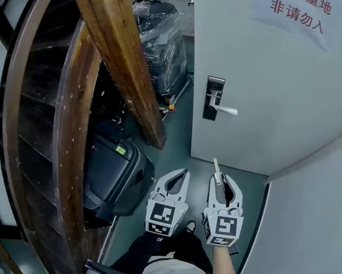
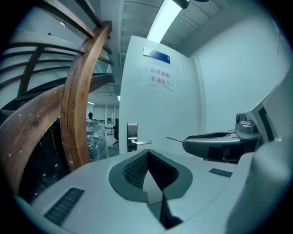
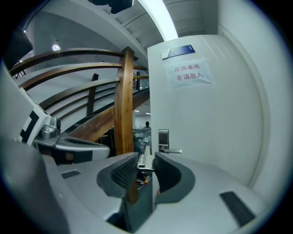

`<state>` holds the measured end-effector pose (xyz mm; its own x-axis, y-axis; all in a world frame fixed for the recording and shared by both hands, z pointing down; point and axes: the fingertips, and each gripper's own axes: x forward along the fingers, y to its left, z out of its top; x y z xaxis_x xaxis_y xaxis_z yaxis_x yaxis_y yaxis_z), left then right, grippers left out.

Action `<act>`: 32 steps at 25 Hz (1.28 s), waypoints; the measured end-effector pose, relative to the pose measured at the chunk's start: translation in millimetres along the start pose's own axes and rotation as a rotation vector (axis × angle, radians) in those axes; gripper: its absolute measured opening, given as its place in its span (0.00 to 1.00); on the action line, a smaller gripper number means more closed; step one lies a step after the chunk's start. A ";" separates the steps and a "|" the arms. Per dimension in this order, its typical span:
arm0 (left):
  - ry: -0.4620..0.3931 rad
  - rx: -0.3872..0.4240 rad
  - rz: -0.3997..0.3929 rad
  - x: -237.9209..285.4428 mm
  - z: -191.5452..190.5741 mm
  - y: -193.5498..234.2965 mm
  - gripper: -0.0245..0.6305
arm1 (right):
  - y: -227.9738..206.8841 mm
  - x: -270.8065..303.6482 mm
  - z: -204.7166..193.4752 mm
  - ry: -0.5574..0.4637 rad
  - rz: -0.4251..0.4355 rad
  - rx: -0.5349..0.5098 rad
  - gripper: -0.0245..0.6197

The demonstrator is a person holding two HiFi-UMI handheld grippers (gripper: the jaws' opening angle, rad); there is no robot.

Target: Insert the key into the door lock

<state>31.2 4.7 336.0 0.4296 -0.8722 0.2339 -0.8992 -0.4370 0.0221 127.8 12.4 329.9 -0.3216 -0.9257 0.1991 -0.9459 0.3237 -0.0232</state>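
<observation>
- My right gripper [image 1: 223,181] is clamped on the key [image 1: 216,168]. The pads pinch its head and the thin blade pokes out ahead, leaning slightly left in the head view.
- The door lock [image 1: 213,98] is well apart from the key tip, up ahead on the white door [image 1: 275,84]. Nothing is lined up yet.
- First worry: that lean. If I go in with the blade off-axis, I expect the tip to skate across the metal plate rather than find the slot.
- Second: the grip is only on a small part of the key [image 3: 141,161]. A push against the plate could swivel it between the pads, or shove it back into them.
- Third: I can't make out the keyhole on the lock [image 3: 163,139] from here. It's too small, so I'd be aiming blind until I'm closer.
- The lever handle [image 1: 224,109] juts out to the right of the plate. The wide right jaw could bump it on the approach.
- My left gripper [image 1: 176,175] is squeezed closed on nothing, just beside the right one. It could knock the right gripper off line, or clip the wooden beam [image 1: 120,47] if it drifts left.
</observation>
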 end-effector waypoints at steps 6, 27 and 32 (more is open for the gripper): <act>0.026 -0.012 0.012 32.6 -24.9 35.4 0.04 | -10.5 66.5 -21.7 0.031 -0.022 -0.041 0.22; 0.078 -0.018 -0.026 102.7 -125.9 115.9 0.04 | -68.4 276.6 -102.4 0.095 -0.156 -0.082 0.22; 0.082 -0.022 -0.032 114.8 -133.8 122.9 0.04 | -81.6 301.2 -107.2 0.099 -0.170 -0.090 0.22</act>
<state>-41.1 -119.7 495.6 0.4507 -0.8365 0.3116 -0.8871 -0.4586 0.0521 112.8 -271.8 496.8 -0.1478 -0.9461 0.2882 -0.9772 0.1847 0.1052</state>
